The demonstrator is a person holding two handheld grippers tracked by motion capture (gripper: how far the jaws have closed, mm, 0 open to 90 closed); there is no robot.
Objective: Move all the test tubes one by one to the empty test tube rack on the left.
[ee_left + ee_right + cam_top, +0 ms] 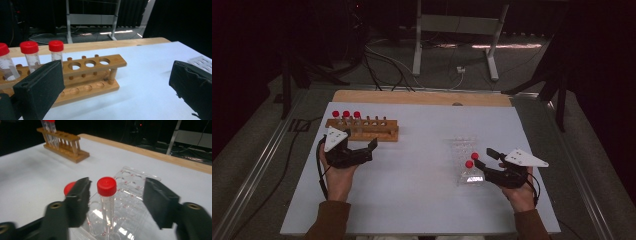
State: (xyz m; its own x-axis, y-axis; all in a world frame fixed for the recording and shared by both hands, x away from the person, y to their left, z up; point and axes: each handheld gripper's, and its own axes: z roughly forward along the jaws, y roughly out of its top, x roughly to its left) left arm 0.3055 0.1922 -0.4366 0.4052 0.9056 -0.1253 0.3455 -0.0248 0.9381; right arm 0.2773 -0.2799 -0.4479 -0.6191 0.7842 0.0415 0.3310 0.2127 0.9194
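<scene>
On the white tabletop, the right gripper has its black fingers spread apart on either side of a clear plastic tube with a red screw cap, touching neither. That tube stands upright in a transparent plastic rack; a second red cap peeks out behind the near finger. Well apart, the left gripper rests just beside a wooden test-tube rack holding three red-capped tubes, its fingers open and empty.
</scene>
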